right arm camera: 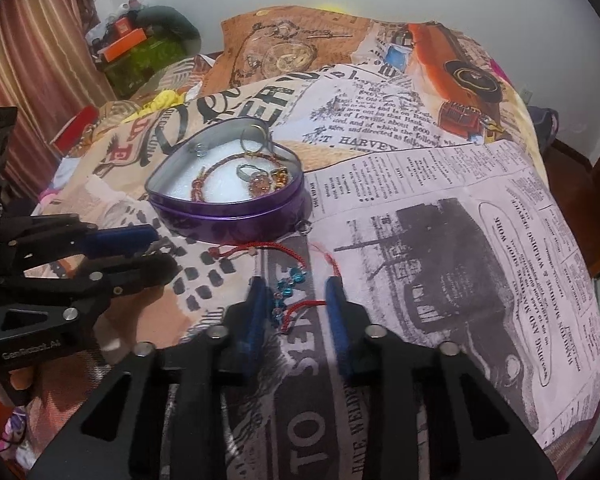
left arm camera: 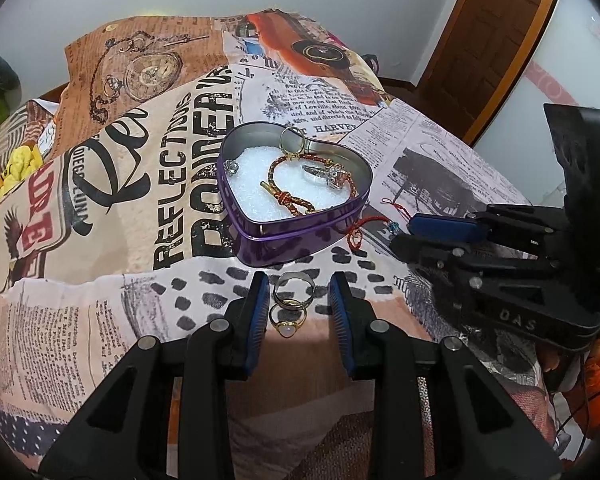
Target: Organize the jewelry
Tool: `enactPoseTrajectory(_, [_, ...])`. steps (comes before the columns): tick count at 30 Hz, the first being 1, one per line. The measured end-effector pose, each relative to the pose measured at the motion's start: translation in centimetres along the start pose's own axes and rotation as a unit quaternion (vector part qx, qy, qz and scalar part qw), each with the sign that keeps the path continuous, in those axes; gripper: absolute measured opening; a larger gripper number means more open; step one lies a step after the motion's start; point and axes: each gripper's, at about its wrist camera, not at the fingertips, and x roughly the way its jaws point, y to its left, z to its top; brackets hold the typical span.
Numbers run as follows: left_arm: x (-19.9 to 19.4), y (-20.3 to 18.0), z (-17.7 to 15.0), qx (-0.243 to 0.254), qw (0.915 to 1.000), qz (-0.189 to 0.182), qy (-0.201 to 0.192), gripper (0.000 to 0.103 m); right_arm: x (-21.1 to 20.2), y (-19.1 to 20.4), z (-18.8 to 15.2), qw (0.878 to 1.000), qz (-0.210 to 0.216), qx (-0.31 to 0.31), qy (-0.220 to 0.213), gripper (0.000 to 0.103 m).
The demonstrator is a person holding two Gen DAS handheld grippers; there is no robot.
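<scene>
A purple heart-shaped tin point(left arm camera: 300, 236) point(right arm camera: 236, 216) with a white lining stands on the printed cloth. In it lie a braided red-gold bracelet point(left arm camera: 296, 200), a stone ring point(left arm camera: 328, 174), a gold ring point(left arm camera: 292, 138) and a small silver piece point(left arm camera: 232, 167). My left gripper point(left arm camera: 300, 286) is open, its fingers either side of a silver ring point(left arm camera: 294, 285) and a gold ring with a pale stone point(left arm camera: 287, 322) on the cloth. My right gripper point(right arm camera: 296, 288) is open around a red cord bracelet with blue beads point(right arm camera: 290, 280).
The printed newspaper-pattern cloth point(left arm camera: 120, 184) covers a bed-like surface and drops off at its edges. A small metal ring point(right arm camera: 304, 227) lies beside the tin. A wooden door point(left arm camera: 496, 28) is at the right. Boxes and clutter point(right arm camera: 136, 48) sit at the far left.
</scene>
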Motion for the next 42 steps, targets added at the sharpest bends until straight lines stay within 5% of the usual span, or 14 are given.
enactPoseTrajectory(5, [0.0,0.0,0.0,0.002,1.0000,0.003,-0.001,0.021,-0.2,0.0,-0.2,1.000,-0.006,-0.004,-0.005,0.007])
enactPoseTrajectory(16, [-1.6,-0.3,0.3,0.005,0.9997,0.011,-0.022,0.021,-1.9,0.3,0.0,1.000,0.008,0.004,-0.019,0.007])
enactPoseTrajectory(42, [-7.5,0.1,3.1,0.010,0.9932,0.034,-0.111,0.021,-8.3,2.8,5.0,0.991,-0.002,-0.027,-0.132,0.007])
